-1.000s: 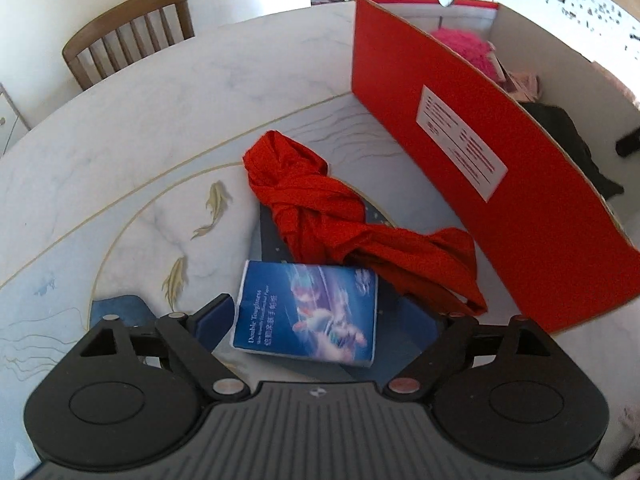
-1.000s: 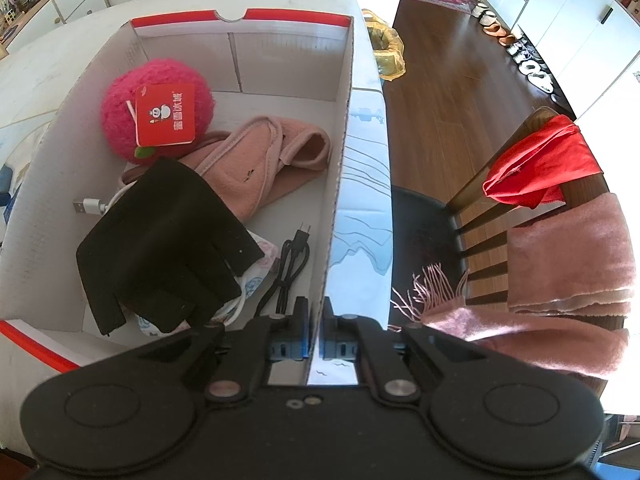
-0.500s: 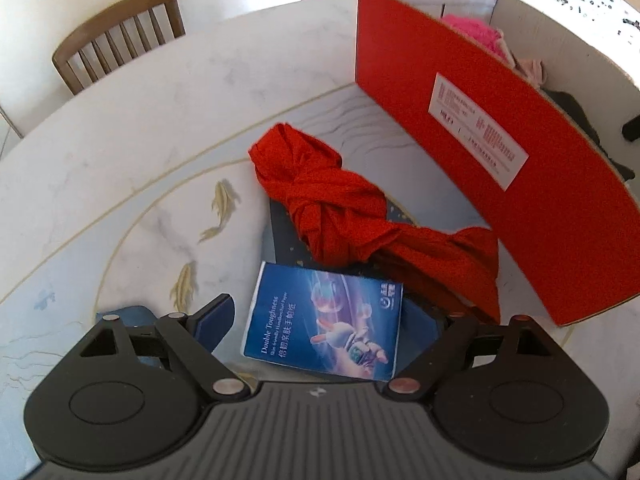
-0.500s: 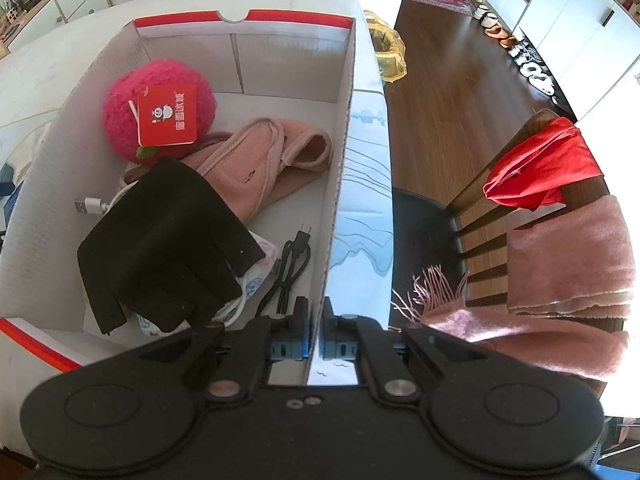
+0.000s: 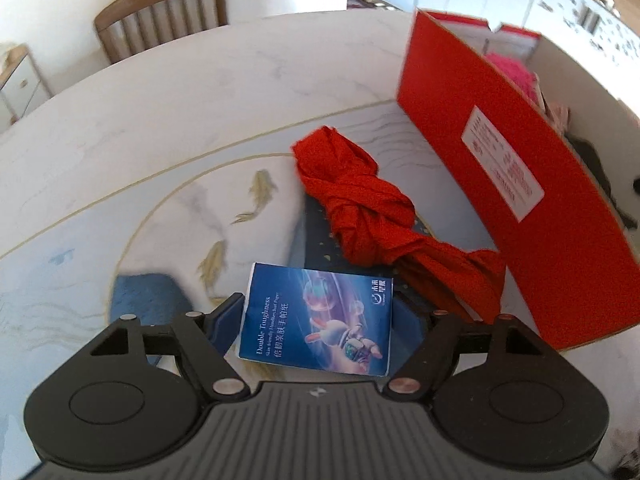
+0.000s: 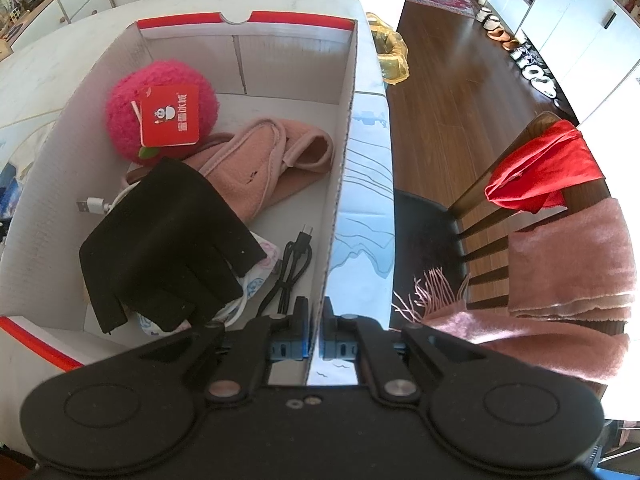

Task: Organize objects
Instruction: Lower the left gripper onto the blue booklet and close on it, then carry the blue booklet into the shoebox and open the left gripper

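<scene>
Left tool (image 5: 318, 314): advanced, jaws spread wide around tissue pack (image 5: 318, 322) on bench (image 5: 160, 120). Right tool (image 6: 316, 330): unmoved, clamped on box (image 6: 340, 184) wall.

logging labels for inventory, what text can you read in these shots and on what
"Double Toughness" and, smaller, "Skin friendly Handkerchief Paper", with Chinese characters beside them: blue tissue pack between the open left claw fingers.
White Chinese logo, too small to read: same pack's top right corner.
White Chinese characters under a panda logo, not clearly legible: red hang tag on the pink plush ball.
Red print, too blurred: white label on the red cardboard box.
</scene>
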### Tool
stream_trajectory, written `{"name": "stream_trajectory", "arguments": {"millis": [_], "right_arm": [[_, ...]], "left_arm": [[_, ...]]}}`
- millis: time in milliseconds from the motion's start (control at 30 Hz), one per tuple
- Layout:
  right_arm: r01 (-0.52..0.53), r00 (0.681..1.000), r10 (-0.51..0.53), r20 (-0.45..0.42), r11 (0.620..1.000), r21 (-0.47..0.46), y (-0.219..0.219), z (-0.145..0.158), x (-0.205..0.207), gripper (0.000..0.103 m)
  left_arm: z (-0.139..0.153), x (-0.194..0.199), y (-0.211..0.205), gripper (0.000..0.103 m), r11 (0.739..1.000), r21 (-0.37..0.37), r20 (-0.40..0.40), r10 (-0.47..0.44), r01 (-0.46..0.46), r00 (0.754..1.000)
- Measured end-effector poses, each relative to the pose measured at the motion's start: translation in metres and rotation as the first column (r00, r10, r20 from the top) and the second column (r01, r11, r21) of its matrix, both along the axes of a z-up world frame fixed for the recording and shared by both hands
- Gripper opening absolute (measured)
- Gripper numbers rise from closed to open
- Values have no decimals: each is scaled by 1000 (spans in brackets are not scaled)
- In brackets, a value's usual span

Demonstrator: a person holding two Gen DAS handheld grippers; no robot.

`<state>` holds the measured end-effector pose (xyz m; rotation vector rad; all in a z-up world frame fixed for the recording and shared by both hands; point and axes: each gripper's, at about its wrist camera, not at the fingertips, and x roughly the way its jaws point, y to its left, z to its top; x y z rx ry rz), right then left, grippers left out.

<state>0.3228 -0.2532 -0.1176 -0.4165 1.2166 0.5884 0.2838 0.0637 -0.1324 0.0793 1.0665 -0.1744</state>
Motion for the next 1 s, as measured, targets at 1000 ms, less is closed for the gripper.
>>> {"name": "stream_trajectory", "arguments": {"millis": [1000], "right_arm": [[-20, 1000, 20, 1, 1000, 11, -2, 0, 0, 4]], "left_arm": [[117, 33, -157, 77, 934, -24, 185, -346, 357, 920]]}}
